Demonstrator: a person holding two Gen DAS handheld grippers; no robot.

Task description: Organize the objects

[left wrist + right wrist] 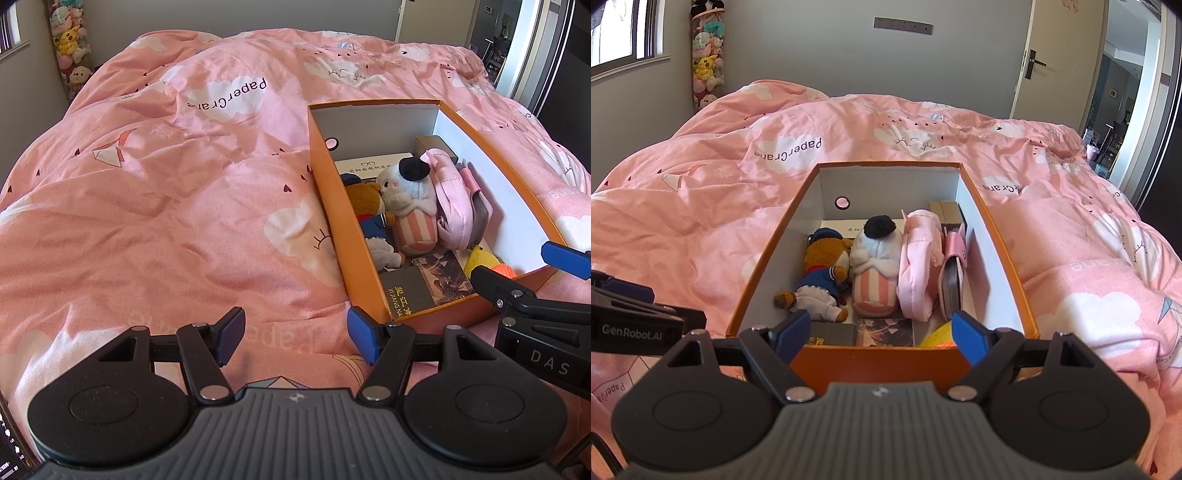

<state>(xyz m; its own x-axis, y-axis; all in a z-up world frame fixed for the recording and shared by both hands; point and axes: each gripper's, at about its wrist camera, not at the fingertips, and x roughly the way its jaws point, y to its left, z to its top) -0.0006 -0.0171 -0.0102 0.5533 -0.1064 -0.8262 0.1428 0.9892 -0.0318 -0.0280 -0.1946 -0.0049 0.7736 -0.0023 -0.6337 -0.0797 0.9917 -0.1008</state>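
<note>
We hold the left gripper (295,338) and the right gripper (879,336) at the near end of the orange box (764,258) on the bed (147,221), jaws spread and empty. The box holds a bear plush (822,273), a striped plush (873,269), a pink pouch (919,266) and books (soft, light; pinch mid-body).

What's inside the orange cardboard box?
Orange cardboard box: brown teddy bear in sailor suit, white striped plush, pink fabric pouch, dark booklet, yellow toy. Items beneath them are mostly covered.
</note>
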